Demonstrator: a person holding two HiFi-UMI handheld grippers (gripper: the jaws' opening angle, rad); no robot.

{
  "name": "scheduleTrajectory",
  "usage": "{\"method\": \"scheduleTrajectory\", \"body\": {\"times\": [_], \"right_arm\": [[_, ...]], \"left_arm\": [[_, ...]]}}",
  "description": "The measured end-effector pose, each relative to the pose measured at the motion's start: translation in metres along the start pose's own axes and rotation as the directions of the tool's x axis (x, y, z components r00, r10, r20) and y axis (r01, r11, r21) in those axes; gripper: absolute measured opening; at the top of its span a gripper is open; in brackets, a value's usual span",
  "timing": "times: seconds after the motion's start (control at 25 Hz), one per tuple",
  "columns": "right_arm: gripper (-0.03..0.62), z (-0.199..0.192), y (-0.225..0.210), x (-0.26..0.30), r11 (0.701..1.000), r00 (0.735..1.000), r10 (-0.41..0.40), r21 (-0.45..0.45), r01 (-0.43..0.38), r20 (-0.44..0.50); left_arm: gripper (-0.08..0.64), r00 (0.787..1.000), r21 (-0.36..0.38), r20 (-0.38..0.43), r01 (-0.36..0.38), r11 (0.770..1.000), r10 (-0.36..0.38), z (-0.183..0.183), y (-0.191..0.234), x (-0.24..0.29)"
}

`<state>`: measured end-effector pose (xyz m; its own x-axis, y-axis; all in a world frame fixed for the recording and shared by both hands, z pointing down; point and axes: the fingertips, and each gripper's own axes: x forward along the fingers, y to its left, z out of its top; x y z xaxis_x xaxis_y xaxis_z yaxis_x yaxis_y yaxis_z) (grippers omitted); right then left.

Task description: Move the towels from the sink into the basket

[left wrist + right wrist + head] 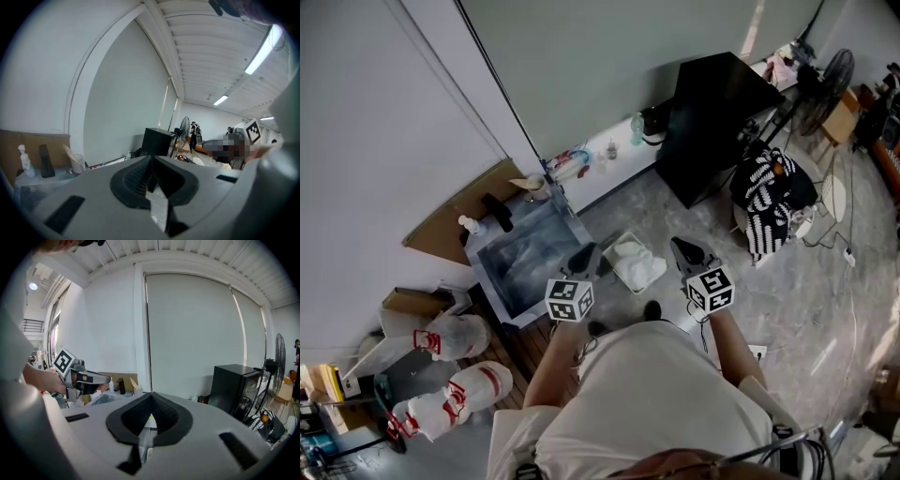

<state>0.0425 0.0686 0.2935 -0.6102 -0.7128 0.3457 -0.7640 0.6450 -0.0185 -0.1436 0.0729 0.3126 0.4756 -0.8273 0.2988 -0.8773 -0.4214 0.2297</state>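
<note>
Left gripper (151, 161): clenched, ribbed pads pressed together with nothing between them; in the head view it sits over the near right corner of the sink, just left of the basket.
Right gripper (150, 403): clenched too, tips meeting and nothing caught in them; it is held just right of the basket, level with the left one.
Marker cubes: one on the back of each gripper, facing the head camera, above the person's forearms.
Towels (641, 265): white, crumpled, lying inside the basket between the two grippers.
Basket (620, 241): small, white, rectangular, on the floor just beside the sink's right side.
Sink (523, 259): a square grey-blue basin, with its bottom in plain sight.
Sink's back edge: a black faucet (497, 212), a white pump bottle (468, 225) to its left and a cup (532, 187) to its right.
Behind the sink: a cardboard sheet (450, 216) leaning against the wall.
Farther right: a black cabinet (712, 122) against the wall, a black-and-white patterned cloth (766, 192) heaped on a seat, and a standing fan (830, 80).
Lower left: two white sacks (455, 380) with red print on the floor.
</note>
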Motion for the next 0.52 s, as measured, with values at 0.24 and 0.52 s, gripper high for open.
{"method": "scheduleTrajectory", "body": {"times": [0.24, 0.52], "right_arm": [[-0.002, 0.004, -0.003, 0.01, 1.0, 1.0, 0.003, -0.002, -0.003, 0.004], [-0.002, 0.007, -0.008, 0.015, 1.0, 1.0, -0.003, -0.004, 0.003, 0.007]], "left_arm": [[0.025, 1.0, -0.006, 0.012, -0.017, 1.0, 0.017, 0.008, 0.011, 0.002], [0.025, 1.0, 0.004, 0.014, -0.026, 1.0, 0.026, 0.009, 0.018, 0.002]]}}
